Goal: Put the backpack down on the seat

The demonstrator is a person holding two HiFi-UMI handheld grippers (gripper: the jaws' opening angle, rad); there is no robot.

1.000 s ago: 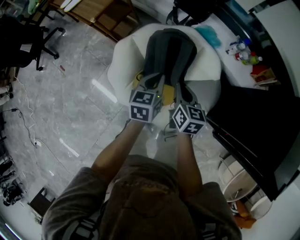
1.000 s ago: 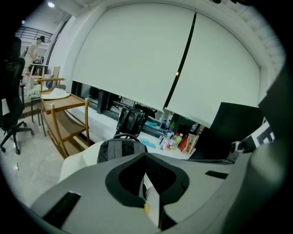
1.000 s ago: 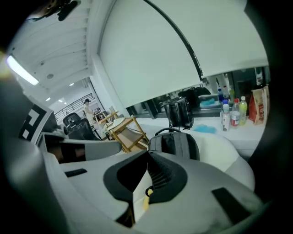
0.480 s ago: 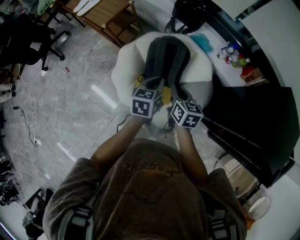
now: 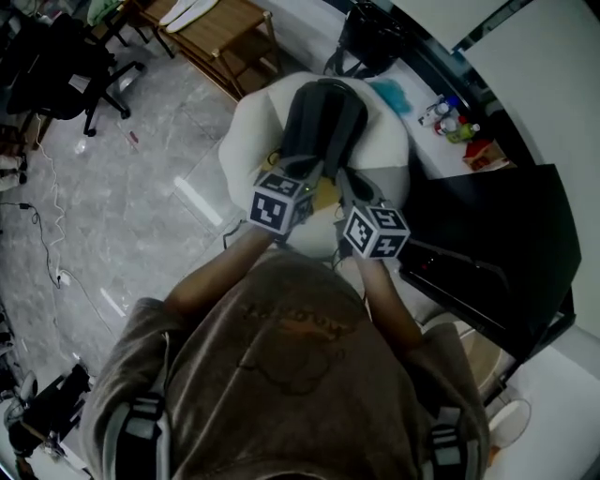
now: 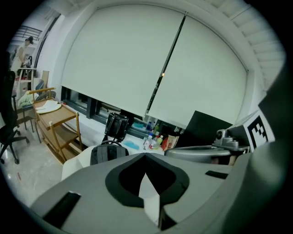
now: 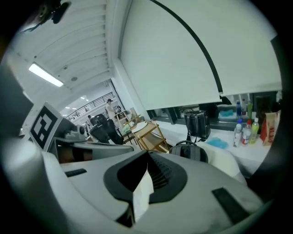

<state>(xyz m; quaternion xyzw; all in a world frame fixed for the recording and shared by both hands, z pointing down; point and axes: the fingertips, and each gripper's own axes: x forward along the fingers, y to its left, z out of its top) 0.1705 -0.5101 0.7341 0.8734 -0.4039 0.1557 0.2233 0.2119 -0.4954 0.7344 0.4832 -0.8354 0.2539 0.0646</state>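
Observation:
A dark grey backpack (image 5: 323,122) lies lengthwise on a white beanbag seat (image 5: 248,131), its top handle at the far end. My left gripper (image 5: 305,173) and right gripper (image 5: 349,186) sit side by side at the pack's near end, right by its straps. In the left gripper view the jaws (image 6: 144,155) are shut tip to tip with nothing between them, and the backpack (image 6: 108,153) shows beyond them. The right gripper (image 7: 147,153) is likewise shut and empty, with the backpack (image 7: 192,151) ahead of it.
A wooden shelf trolley (image 5: 220,37) and an office chair (image 5: 66,66) stand to the far left. A black bag (image 5: 370,28) and bottles (image 5: 450,117) sit on the white ledge behind the seat. A black panel (image 5: 487,244) is close on the right. Cables trail on the floor.
The head view has shifted a little, and the seat and pack sit slightly higher in frame. Both grippers stay shut at the pack's near end.

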